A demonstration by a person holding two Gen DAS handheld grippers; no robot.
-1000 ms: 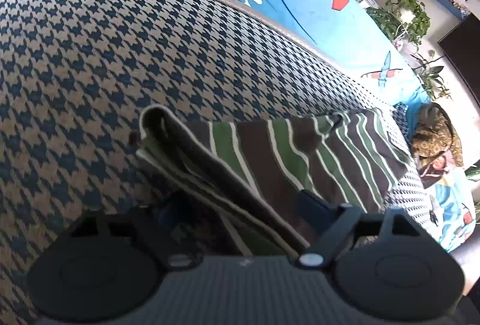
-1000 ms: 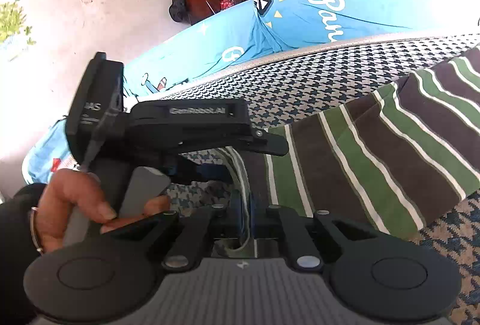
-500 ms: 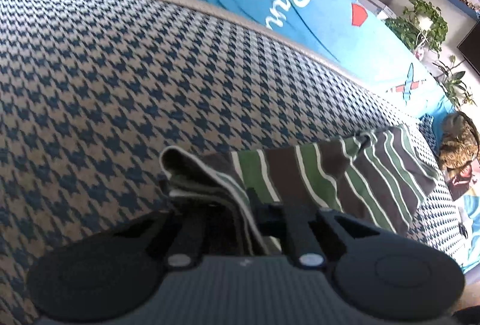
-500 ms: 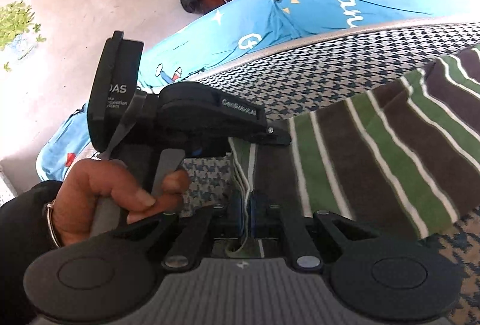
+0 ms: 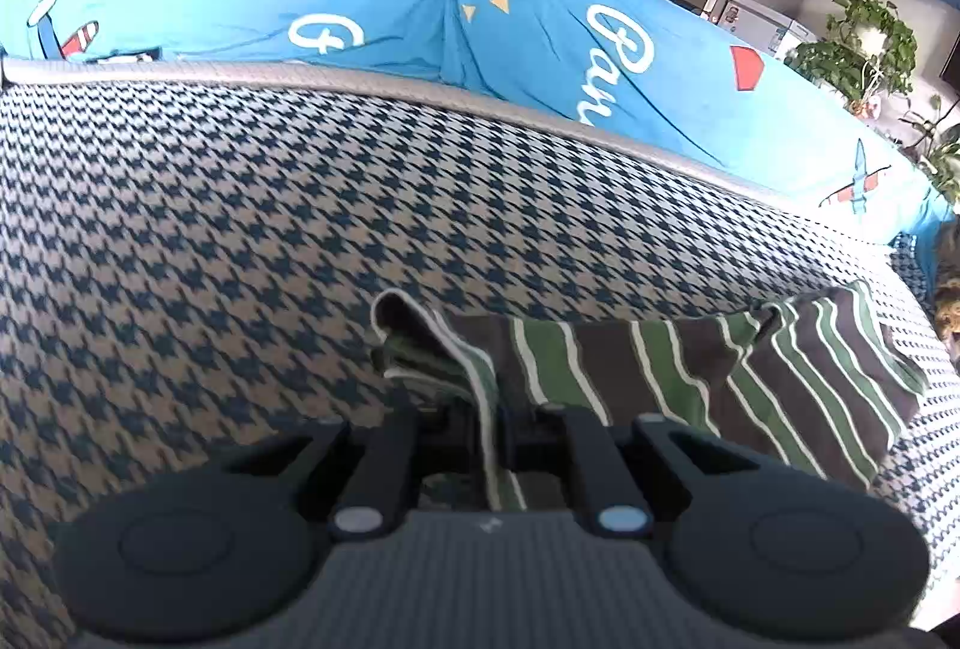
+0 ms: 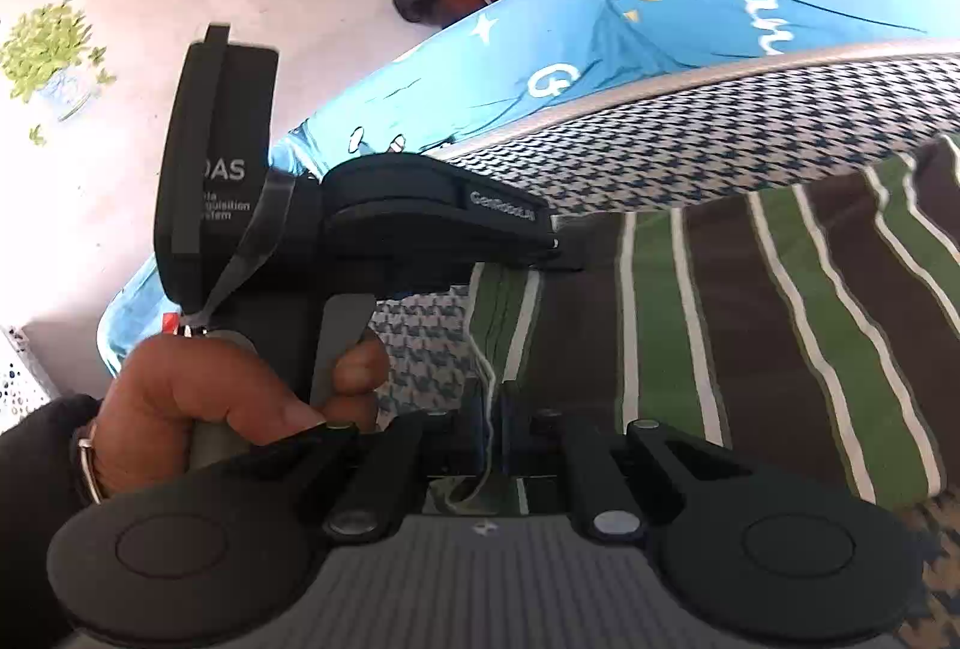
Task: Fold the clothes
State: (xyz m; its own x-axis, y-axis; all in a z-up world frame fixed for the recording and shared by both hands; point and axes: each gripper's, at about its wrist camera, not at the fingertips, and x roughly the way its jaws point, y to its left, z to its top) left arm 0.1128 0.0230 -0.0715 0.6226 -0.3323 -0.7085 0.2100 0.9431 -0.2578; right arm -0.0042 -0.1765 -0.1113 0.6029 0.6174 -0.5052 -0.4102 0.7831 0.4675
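Left wrist view: the left gripper (image 5: 489, 427) is clenched on a folded corner of the striped garment (image 5: 690, 379), which stretches away to its right over the houndstooth cover (image 5: 240, 229) (a blue sheet (image 5: 540, 37) lies beyond).

Right wrist view: the right gripper (image 6: 495, 427) grasps the striped garment's (image 6: 780, 319) edge; the cloth spreads to its right. Just left, a hand (image 6: 228, 409) holds the other gripper's handle (image 6: 222, 169).

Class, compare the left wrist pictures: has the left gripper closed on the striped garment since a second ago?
Yes. The left gripper, open around the striped garment a second ago, is now shut on its folded edge, and the houndstooth cover shows more beyond it.
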